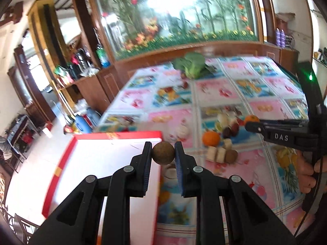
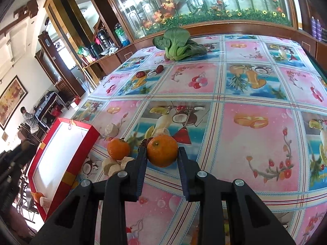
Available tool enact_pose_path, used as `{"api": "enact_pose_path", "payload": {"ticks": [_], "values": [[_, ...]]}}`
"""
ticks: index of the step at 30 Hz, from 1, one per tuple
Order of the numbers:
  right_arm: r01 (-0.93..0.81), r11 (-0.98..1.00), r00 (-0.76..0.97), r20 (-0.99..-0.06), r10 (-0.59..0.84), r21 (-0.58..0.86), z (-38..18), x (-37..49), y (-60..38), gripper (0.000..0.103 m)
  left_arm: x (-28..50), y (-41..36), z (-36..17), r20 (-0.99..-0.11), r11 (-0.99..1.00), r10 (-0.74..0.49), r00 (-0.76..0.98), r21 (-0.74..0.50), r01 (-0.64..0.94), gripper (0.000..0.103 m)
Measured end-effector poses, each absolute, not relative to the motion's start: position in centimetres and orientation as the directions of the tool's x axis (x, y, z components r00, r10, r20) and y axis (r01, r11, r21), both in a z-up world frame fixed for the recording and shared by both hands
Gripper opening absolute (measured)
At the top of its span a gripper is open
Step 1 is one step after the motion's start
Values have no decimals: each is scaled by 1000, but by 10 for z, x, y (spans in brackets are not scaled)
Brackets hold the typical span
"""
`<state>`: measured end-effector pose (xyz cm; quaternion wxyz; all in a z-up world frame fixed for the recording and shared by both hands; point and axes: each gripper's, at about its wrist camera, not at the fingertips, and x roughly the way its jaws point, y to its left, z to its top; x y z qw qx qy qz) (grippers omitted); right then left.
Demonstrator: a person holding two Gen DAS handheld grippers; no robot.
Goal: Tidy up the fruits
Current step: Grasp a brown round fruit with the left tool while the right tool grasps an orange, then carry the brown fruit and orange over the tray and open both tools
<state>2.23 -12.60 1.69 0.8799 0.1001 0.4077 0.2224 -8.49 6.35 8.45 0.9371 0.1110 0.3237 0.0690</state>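
Note:
My left gripper [image 1: 163, 153] is shut on a small round brown fruit [image 1: 163, 153] and holds it above the right edge of a red box with a white inside [image 1: 114, 163]. My right gripper [image 2: 162, 153] is shut on an orange [image 2: 162, 150] just above the table. In the left wrist view the right gripper [image 1: 250, 125] shows at the right by that orange [image 1: 251, 118]. A second orange [image 2: 118, 149] lies left of it, also in the left wrist view [image 1: 211, 138]. The box [image 2: 61, 163] holds an orange [image 2: 37, 197] and a pale chunk in its near corner.
Pale fruit chunks [image 2: 112, 166], dark red dates [image 1: 231, 130] and a brown fruit [image 1: 231, 156] lie near the oranges. Green leafy vegetables [image 2: 177, 45] and two red dates [image 2: 150, 71] lie at the far side of the patterned tablecloth [image 2: 245, 143]. The table's left edge drops to the floor.

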Motion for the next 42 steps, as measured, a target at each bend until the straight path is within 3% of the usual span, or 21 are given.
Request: {"api": "enact_pose_path", "payload": {"ticks": [8, 32, 42], "values": [[-305, 874, 576, -658, 485, 378, 16, 21, -129, 29, -101, 85, 104, -536, 964, 232, 811, 237, -119, 24], [-172, 894, 606, -671, 427, 414, -3, 20, -145, 28, -128, 170, 109, -525, 969, 244, 815, 99, -227, 24], [-314, 828, 594, -584, 553, 465, 31, -19, -85, 28, -140, 202, 103, -526, 965, 253, 812, 71, -254, 24]]}}
